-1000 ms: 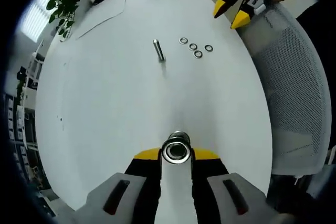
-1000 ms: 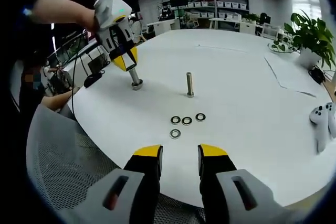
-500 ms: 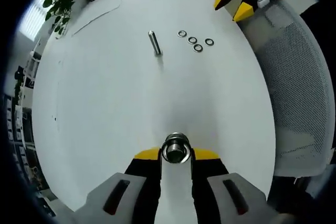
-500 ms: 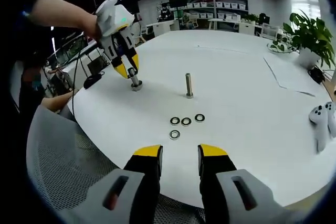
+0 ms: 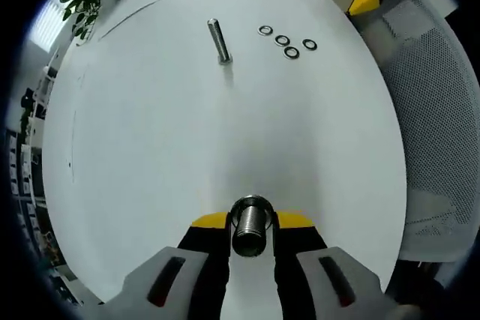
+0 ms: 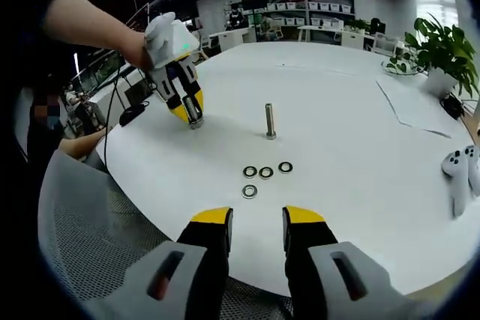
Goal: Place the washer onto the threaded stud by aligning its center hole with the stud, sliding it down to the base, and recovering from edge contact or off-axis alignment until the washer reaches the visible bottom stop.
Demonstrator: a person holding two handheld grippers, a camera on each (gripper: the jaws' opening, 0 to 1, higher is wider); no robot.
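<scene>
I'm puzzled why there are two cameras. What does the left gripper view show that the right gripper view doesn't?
Left gripper view: a close look down the end of the threaded stud clamped in the left tool. Right gripper view: that tool from outside, held by a gloved hand, the right tool open and empty, and shelves far behind. Both: the white table, the upright stud and four loose washers.

open white table (image 6: 360, 110) all round the upright stud (image 6: 269, 121); nothing close beside it. four washers (image 6: 265, 173) lie flat just in front, well apart from it. left gripper (image 6: 187, 109) with its bolt (image 5: 251, 224) stands off to one side. game controller (image 6: 459, 174) and plant (image 6: 441, 46) sit at the far edge.
</scene>
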